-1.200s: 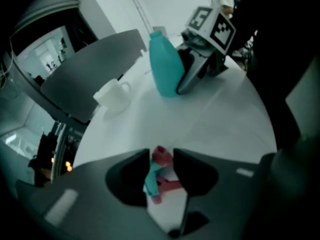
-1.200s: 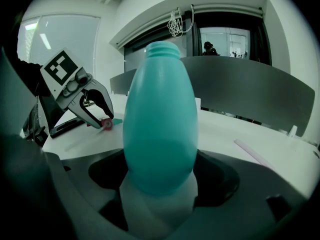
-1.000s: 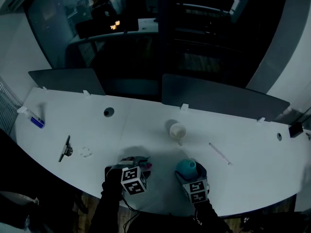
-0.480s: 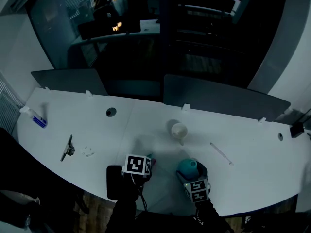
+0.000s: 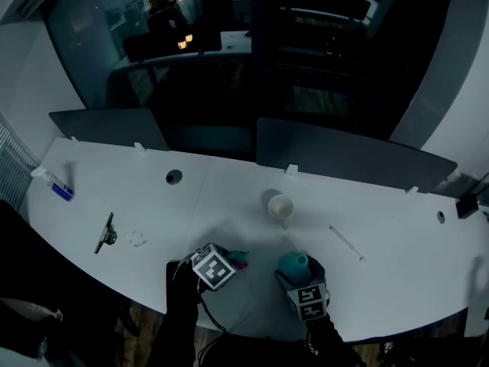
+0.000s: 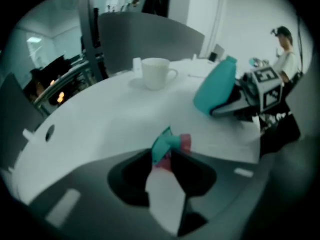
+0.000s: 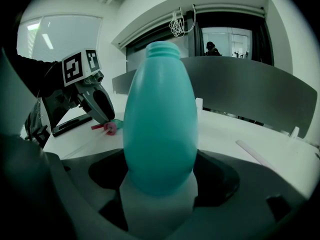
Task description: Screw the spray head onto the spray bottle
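While the right gripper (image 7: pixel 160 181) has its jaws clamped round the fat lower part of the teal spray bottle (image 7: pixel 160 114), with the open threaded neck at the far end, the left gripper (image 6: pixel 167 158) is down on the spray head (image 6: pixel 165 143). Its jaws have just been closing. They're now down to a narrow gap, with the teal-and-pink head pinched right at the tips. The head is low at the table (image 5: pixel 229 197) surface, just to the left of the bottle but not touching it.

The table is a long white curved one with grey divider panels (image 5: pixel 344 155) along its back edge and a dim office behind them. A white cup (image 5: pixel 280 206) stands out past the two grippers, and a thin white tube (image 5: pixel 345 242) lies off to the right of it. A dark flat slab (image 5: pixel 174 270) sits by the left gripper at the near edge. Further left there's a small dark tool (image 5: pixel 103 234) and a little blue thing (image 5: pixel 59 192), both well apart from the action.

Both grippers are working close to the table's near edge. The stretch between them and the cup is bare, and so is the wide patch on the right.
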